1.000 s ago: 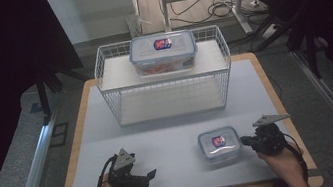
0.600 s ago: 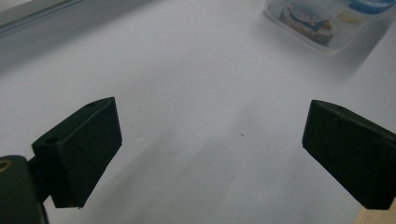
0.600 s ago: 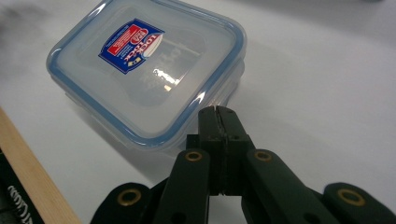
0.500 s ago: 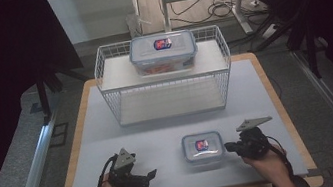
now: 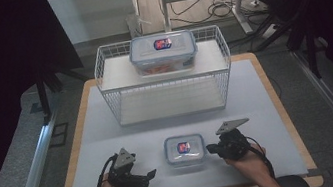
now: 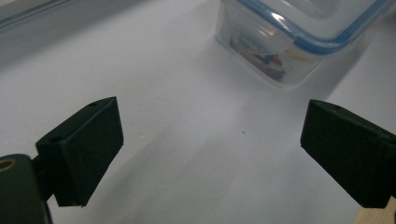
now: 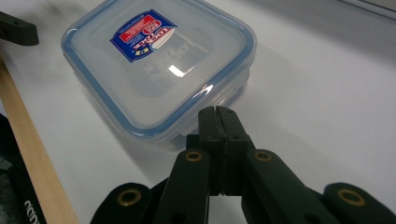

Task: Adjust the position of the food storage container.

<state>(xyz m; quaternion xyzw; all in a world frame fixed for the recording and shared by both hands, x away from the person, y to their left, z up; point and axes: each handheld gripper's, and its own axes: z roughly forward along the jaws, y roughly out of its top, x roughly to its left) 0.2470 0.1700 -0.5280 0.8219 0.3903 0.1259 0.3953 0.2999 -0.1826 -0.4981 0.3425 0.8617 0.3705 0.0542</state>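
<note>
My right gripper (image 7: 218,112) has its jaws pressed together with nothing between them, tips against the side of the small container (image 5: 184,149) — a clear box with a blue-rimmed lid, sitting on the white mat (image 5: 258,109) near the front edge. My left gripper (image 6: 210,154) rests just beside it, jaws spread wide and empty — the box lies ahead of them.

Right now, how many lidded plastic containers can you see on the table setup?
2. The small container sits on the white mat between the left gripper and right gripper. The larger container rests on top of the wire rack. None seems hidden.
</note>
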